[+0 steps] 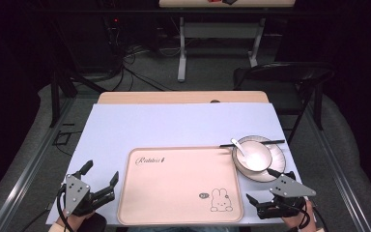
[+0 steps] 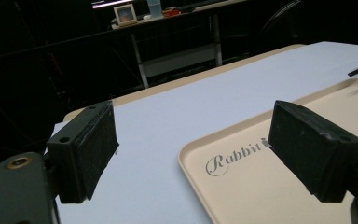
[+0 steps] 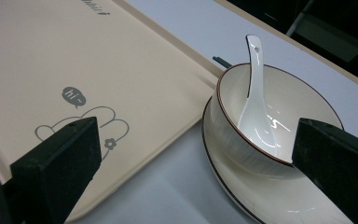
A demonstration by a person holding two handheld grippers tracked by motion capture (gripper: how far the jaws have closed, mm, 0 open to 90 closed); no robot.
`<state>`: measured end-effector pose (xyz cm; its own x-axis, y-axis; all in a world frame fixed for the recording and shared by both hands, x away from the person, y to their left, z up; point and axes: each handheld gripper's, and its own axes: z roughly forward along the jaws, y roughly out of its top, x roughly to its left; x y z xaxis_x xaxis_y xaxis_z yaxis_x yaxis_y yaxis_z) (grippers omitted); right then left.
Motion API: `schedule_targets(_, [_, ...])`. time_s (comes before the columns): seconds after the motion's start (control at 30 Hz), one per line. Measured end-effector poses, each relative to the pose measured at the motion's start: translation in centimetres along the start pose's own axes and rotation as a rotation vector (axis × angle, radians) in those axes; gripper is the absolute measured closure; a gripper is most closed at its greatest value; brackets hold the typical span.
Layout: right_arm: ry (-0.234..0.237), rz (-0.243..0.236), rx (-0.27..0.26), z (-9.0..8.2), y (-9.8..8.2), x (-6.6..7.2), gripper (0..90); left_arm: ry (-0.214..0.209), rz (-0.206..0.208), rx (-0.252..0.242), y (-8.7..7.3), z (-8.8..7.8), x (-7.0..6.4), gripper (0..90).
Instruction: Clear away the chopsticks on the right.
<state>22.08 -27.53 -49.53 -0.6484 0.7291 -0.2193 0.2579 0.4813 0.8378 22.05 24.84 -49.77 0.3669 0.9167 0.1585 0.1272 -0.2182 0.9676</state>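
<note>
A beige tray (image 1: 174, 193) with a rabbit print lies at the front middle of a lavender mat (image 1: 174, 123). At its right, a white bowl (image 1: 257, 159) stands on a dark-rimmed plate (image 1: 279, 166), with a white spoon (image 1: 238, 146) leaning in it. Black chopsticks (image 1: 261, 143) rest across the plate's far rim. My left gripper (image 1: 100, 180) hovers open and empty at the tray's left front corner, its jaws wide apart over the mat and tray edge (image 2: 242, 154). Open too, my right gripper (image 1: 256, 205) stands at the tray's right front, facing the bowl (image 3: 228, 135) and spoon (image 3: 256, 107).
The wooden table edge (image 1: 183, 97) shows beyond the mat. A black folding chair (image 1: 285, 77) stands behind the table's right corner. Farther back is another table (image 1: 217, 29), with cables on the floor. Bare mat lies beyond the tray.
</note>
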Motion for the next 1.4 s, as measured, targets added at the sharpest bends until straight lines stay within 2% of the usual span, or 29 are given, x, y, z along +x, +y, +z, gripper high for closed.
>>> schedule_targets(0.27, [0.0, -0.004, 0.0, 0.0, 0.0, 0.0, 0.0, 0.0, 0.0, 0.0, 0.0, 0.0, 0.0, 15.3])
schedule_targets(0.3, [-0.023, -0.023, 0.004, 0.0, 0.0, -0.1, 0.0, -0.005, 0.014, 0.008, 0.0, 0.1, -0.1, 15.3])
schedule_targets(0.5, [-0.015, -0.037, 0.018, 0.1, 0.1, -0.2, 0.0, -0.005, 0.027, 0.039, 0.1, 0.3, -0.3, 15.3])
schedule_targets(0.67, [-0.033, -0.056, 0.014, 0.0, 0.2, -0.2, 0.0, -0.008, 0.023, 0.055, 0.2, 0.4, -0.2, 15.3])
schedule_targets(0.87, [-0.021, -0.073, 0.039, -0.1, 0.4, -0.5, 0.0, -0.002, 0.019, 0.057, 0.2, 0.3, -0.2, 15.4])
schedule_targets(1.0, [0.009, -0.119, 0.051, -0.3, 1.1, -1.0, 0.0, -0.006, 0.016, 0.067, 0.2, 0.4, -0.2, 15.4])
schedule_targets(1.13, [0.003, -0.145, 0.105, -0.5, 2.0, -1.8, 0.0, -0.006, 0.005, 0.063, 0.2, 0.3, 0.0, 15.4])
schedule_targets(1.23, [0.016, -0.164, 0.139, -0.6, 2.8, -2.7, 0.0, -0.01, 0.005, 0.063, 0.2, 0.4, 0.0, 15.3])
schedule_targets(1.27, [0.033, -0.174, 0.152, -0.6, 3.1, -3.1, 0.0, -0.011, 0.006, 0.063, 0.2, 0.4, -0.1, 15.3])
schedule_targets(1.33, [0.033, -0.19, 0.183, -0.5, 3.7, -3.7, 0.0, -0.011, 0.004, 0.063, 0.2, 0.4, 0.0, 15.3])
schedule_targets(1.4, [0.056, -0.197, 0.199, -0.4, 4.2, -4.4, 0.0, -0.01, 0.002, 0.062, 0.2, 0.4, 0.0, 15.3])
